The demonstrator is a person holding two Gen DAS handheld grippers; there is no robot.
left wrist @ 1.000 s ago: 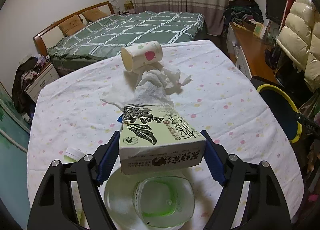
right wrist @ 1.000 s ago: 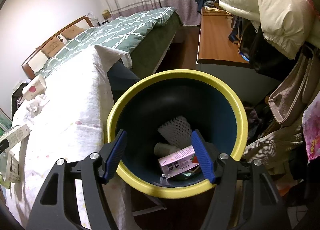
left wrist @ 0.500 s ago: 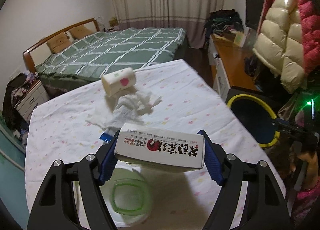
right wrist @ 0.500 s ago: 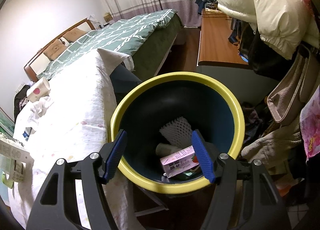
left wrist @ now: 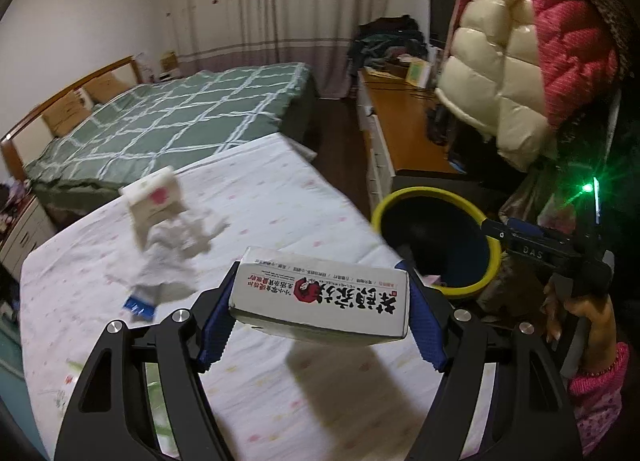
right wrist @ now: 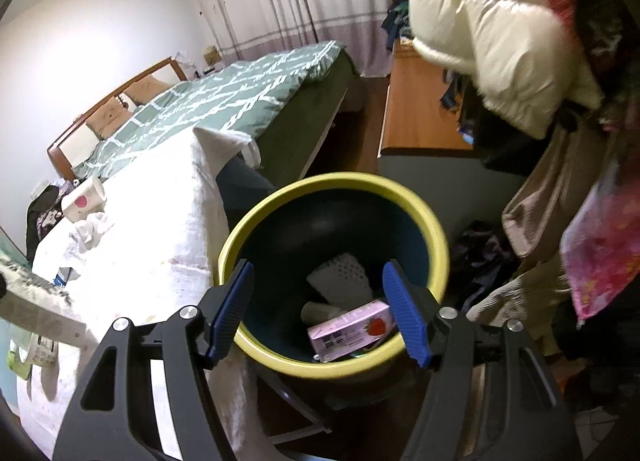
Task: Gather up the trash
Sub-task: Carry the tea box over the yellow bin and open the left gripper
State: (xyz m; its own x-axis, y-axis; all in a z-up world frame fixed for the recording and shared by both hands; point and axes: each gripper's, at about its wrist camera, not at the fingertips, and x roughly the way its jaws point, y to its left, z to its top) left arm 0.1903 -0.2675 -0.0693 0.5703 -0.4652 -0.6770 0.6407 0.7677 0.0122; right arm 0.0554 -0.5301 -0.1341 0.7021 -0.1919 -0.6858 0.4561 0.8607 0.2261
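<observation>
My left gripper [left wrist: 320,303] is shut on a white box [left wrist: 324,295] printed in red and black, which it holds in the air above the spotted tablecloth [left wrist: 280,189]. Behind it on the table lie a paper cup [left wrist: 154,197] with a pink heart, crumpled tissues [left wrist: 176,253] and a blue wrapper [left wrist: 138,307]. The yellow-rimmed bin [left wrist: 436,197] stands off the table's right edge. My right gripper [right wrist: 320,309] hangs open over the bin [right wrist: 336,181]. Inside are a pink carton [right wrist: 348,329], white foam netting [right wrist: 340,277] and a cup [right wrist: 316,311].
A green checked bed [left wrist: 180,117] lies beyond the table. A wooden desk [left wrist: 404,125] runs along the right wall. Puffy cream and red coats [left wrist: 500,61] hang over the bin area, with bags and clothes [right wrist: 540,221] beside it. A person's hand [left wrist: 580,317] grips the right tool.
The left gripper has lifted the box off the table and swung it right toward the bin; the plastic bowl below has dropped out of view. The right gripper rose slightly over the bin.
</observation>
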